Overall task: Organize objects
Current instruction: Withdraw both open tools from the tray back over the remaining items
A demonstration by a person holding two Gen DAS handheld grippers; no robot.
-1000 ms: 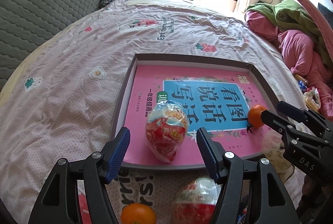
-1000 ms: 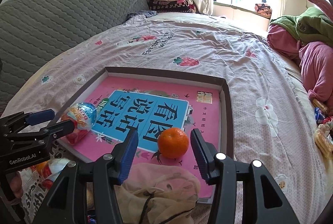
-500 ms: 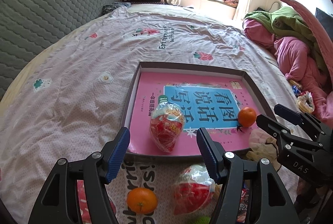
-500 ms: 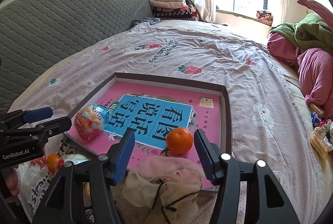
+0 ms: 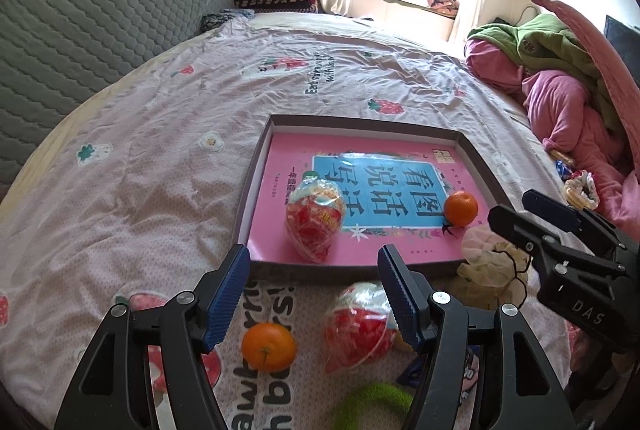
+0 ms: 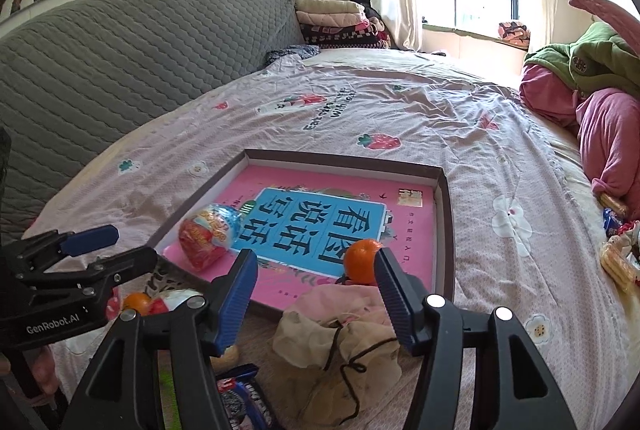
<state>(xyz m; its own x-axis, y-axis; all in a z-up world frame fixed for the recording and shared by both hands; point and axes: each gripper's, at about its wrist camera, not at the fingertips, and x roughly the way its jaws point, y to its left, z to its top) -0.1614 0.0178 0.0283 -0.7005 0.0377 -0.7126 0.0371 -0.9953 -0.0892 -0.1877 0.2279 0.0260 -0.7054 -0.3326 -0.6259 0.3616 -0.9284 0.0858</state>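
A shallow dark-rimmed tray [image 5: 256, 166] lies on a bed [image 5: 140, 158] with a pink strawberry-print cover. Inside the tray, on a pink book [image 5: 360, 238], rest a foil-wrapped egg [image 5: 314, 220] near the tray's left front corner and a tangerine [image 5: 461, 208] near its right front edge. The left tool [image 5: 314, 278] hangs wide open and empty in front of the tray. The right tool [image 6: 316, 280], its jaws just opened further, holds nothing; the tangerine sits beyond its right finger. Another tangerine [image 5: 269, 347] and wrapped egg [image 5: 356, 326] lie outside the tray's front rim.
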